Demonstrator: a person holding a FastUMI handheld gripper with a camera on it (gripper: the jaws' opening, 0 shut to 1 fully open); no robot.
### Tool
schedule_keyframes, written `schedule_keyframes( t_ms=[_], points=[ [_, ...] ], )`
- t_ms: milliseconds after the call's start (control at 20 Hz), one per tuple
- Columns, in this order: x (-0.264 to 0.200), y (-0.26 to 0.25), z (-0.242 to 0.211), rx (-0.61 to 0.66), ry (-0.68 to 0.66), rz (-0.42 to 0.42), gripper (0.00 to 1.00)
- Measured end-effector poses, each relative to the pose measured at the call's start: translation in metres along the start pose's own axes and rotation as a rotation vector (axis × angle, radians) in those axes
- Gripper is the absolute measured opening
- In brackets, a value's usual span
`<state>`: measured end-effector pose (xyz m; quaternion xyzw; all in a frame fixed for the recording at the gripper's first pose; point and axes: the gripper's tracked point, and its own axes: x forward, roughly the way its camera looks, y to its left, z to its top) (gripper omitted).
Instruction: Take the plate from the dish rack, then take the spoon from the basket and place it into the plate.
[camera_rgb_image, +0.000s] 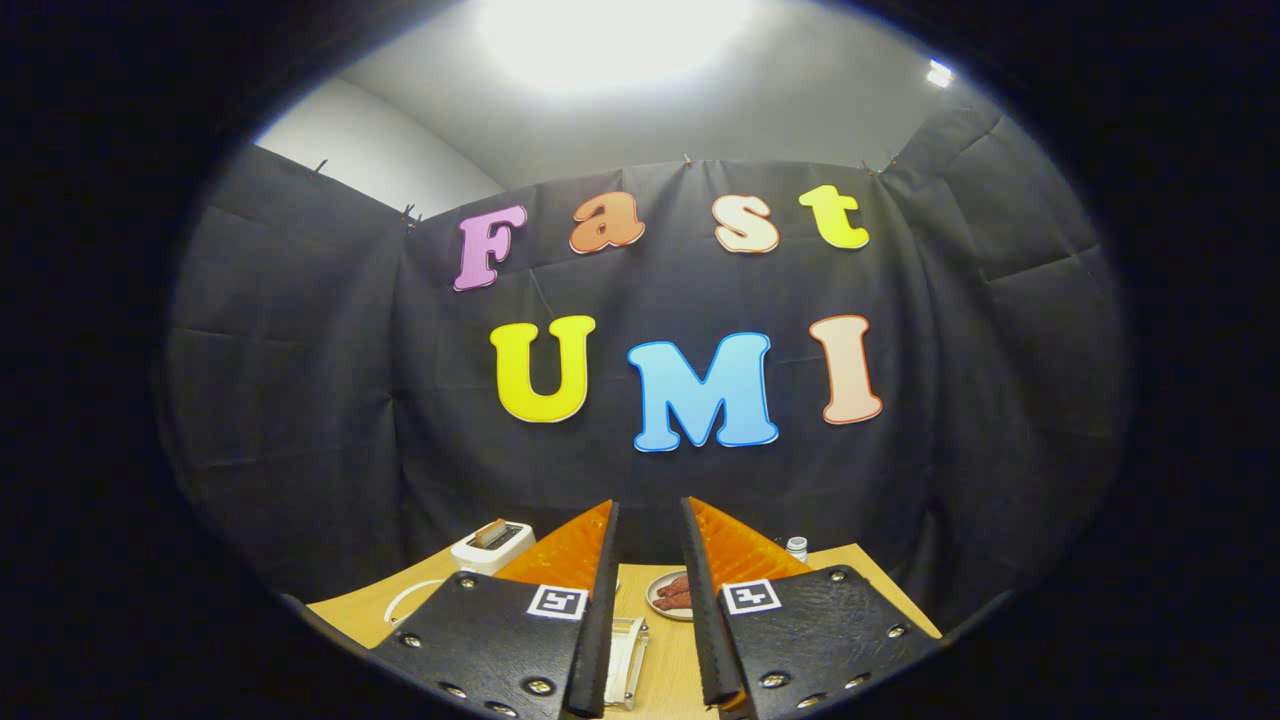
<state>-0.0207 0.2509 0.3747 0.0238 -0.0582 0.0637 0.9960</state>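
My gripper (650, 503) is held high and level, looking at the booth's back wall, and the wooden table (670, 670) lies low beneath it. The fingers stand open a narrow way apart with nothing between them. Below the gap, on the table, sits part of a pale wire frame (627, 658) that looks like the dish rack. Just past it, beside the right finger, a small plate (668, 596) holds reddish-brown pieces of food. A thin white curved rim (405, 601) shows on the table left of the left finger; what it belongs to is hidden.
A white toaster (490, 546) with a slice in its slot stands at the table's far left by the wall. A small white bottle (797, 547) stands at the far right. The black cloth wall closes the table's far side.
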Motion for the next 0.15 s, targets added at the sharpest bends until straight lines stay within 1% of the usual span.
schedule_keyframes(
  t_ms=[150],
  points=[
    [-0.0003,-0.0124,-0.0026,0.003,0.002,-0.01,0.35]
  ],
)
